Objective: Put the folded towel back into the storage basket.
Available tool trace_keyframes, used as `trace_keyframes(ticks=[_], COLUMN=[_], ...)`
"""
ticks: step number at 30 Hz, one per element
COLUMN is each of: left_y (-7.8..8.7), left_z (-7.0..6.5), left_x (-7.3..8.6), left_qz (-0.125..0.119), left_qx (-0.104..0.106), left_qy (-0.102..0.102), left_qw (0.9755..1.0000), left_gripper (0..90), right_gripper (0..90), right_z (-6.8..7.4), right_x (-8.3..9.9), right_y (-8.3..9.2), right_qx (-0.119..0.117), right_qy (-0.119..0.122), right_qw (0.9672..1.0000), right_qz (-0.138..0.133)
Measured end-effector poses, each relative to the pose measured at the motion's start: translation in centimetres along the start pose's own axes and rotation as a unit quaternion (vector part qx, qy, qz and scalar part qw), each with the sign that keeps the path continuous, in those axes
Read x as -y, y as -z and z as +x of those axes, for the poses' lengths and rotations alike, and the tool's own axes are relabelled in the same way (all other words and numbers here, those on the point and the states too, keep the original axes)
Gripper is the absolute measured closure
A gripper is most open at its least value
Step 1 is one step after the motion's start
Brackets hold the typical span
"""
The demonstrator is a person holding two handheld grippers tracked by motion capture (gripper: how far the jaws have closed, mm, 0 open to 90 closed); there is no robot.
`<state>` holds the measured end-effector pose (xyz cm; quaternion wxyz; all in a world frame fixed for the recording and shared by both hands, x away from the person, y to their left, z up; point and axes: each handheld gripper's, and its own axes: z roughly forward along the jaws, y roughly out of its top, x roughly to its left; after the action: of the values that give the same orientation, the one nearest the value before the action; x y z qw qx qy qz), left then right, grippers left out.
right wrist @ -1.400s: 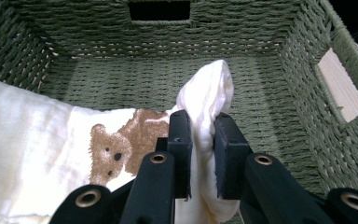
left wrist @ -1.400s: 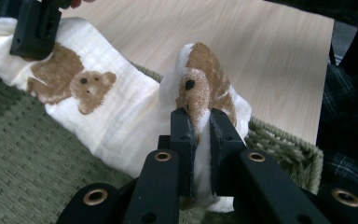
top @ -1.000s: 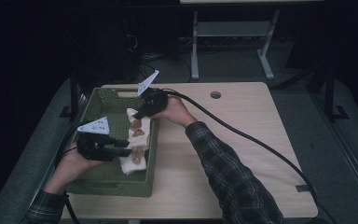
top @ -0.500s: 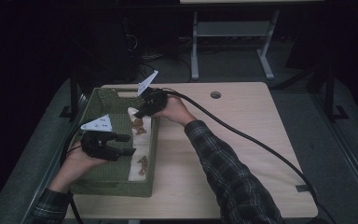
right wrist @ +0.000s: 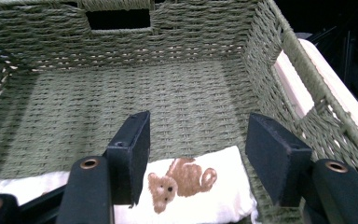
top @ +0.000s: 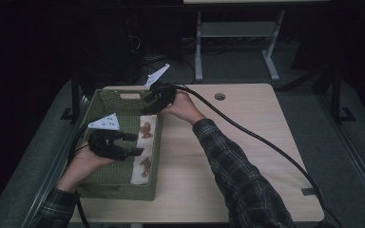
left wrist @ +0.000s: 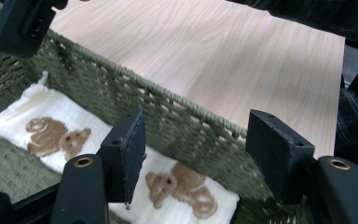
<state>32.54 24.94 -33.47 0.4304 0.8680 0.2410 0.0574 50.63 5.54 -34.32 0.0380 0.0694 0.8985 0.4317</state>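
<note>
Both hand-held grippers' jaws had just opened w/ nothing between – left hand-held gripper [top: 134,144], right hand-held gripper [top: 145,104]. Bear-print cloth [left wrist: 121,163] below them: soft, light, prob. limp – pinch an edge.

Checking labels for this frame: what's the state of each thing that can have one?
left tongs: open, jaws have just been opening, nothing between them, above the basket
right tongs: open, jaws have just been opening, nothing between them, over the basket's far end
bear-print cloth: folded, lying flat in the basket along its right wall, released
woven basket: upright on the table, no lid
</note>
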Motion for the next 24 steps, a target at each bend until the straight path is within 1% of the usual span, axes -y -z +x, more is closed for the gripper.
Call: trace_keyframes(ticks=[3, 4, 6, 7, 8, 10, 11, 12, 13, 16, 17, 18, 20, 22, 24], left_y=[-0.5, -0.7, -1.0, -1.2, -1.4, -1.8, -2.0, -2.3, -2.5, -3.2, -3.4, -3.7, -4.0, -4.4, -4.9], left_z=[-0.1, -0.1, -0.1, -0.2, -0.2, -0.2, -0.3, -0.3, -0.4, -0.5, -0.6, -0.7, -0.9, -1.3, -1.8], left_x=[-0.5, -0.7, -1.0, -1.2, -1.4, -1.7, -1.9, -2.1, -2.3, -3.0, -3.2, -3.4, -3.8, -4.1, -4.6], left_qz=[-0.001, -0.002, -0.003, -0.002, -0.003, -0.003, -0.005, -0.008, -0.010, -0.013, -0.012, -0.013, -0.012, -0.013, -0.012], left_qx=[0.001, 0.000, 0.000, 0.000, -0.002, -0.003, -0.003, -0.004, -0.005, -0.009, -0.010, -0.011, -0.014, -0.016, -0.020], left_qy=[0.001, 0.000, 0.001, 0.002, 0.000, -0.001, 0.001, 0.002, 0.002, 0.003, 0.003, 0.005, 0.003, 0.002, 0.003], left_qw=[1.0000, 1.0000, 1.0000, 1.0000, 1.0000, 1.0000, 1.0000, 1.0000, 0.9999, 0.9999, 0.9999, 0.9998, 0.9998, 0.9998, 0.9997], left_gripper=[36.0, 35.7, 34.9, 34.7, 34.5, 34.1, 33.9, 33.8, 33.7, 33.2, 33.1, 32.7, 32.2, 31.3, 29.6], right_gripper=[38.2, 37.5, 36.9, 36.7, 36.7, 36.3, 36.2, 36.1, 35.8, 35.6, 35.3, 34.9, 34.5, 33.7, 32.4], right_z=[0.0, 0.0, -0.1, -0.1, -0.1, -0.3, -0.3, -0.4, -0.5, -0.7, -0.8, -0.9, -1.0, -1.0, -1.0], right_x=[0.1, 0.2, 0.3, 0.5, 0.6, 0.9, 1.1, 1.3, 1.4, 1.9, 2.1, 2.2, 2.4, 2.7, 3.3], right_y=[0.5, 0.7, 1.1, 1.3, 1.7, 2.3, 2.7, 3.0, 3.5, 4.9, 5.3, 5.6, 6.2, 6.8, 7.6], right_qx=[0.000, -0.002, -0.001, -0.001, -0.001, 0.000, 0.001, 0.002, 0.003, 0.007, 0.007, 0.009, 0.010, 0.015, 0.014], right_qy=[-0.002, -0.006, -0.005, -0.006, -0.012, -0.009, -0.012, -0.008, -0.010, -0.012, -0.014, -0.013, -0.014, -0.010, -0.010], right_qw=[1.0000, 1.0000, 1.0000, 1.0000, 0.9999, 1.0000, 0.9999, 1.0000, 0.9999, 0.9999, 0.9999, 0.9999, 0.9998, 0.9998, 0.9999], right_qz=[-0.001, 0.001, 0.001, -0.003, -0.002, -0.001, 0.000, 0.000, 0.003, -0.007, -0.006, -0.004, -0.006, -0.007, -0.002])
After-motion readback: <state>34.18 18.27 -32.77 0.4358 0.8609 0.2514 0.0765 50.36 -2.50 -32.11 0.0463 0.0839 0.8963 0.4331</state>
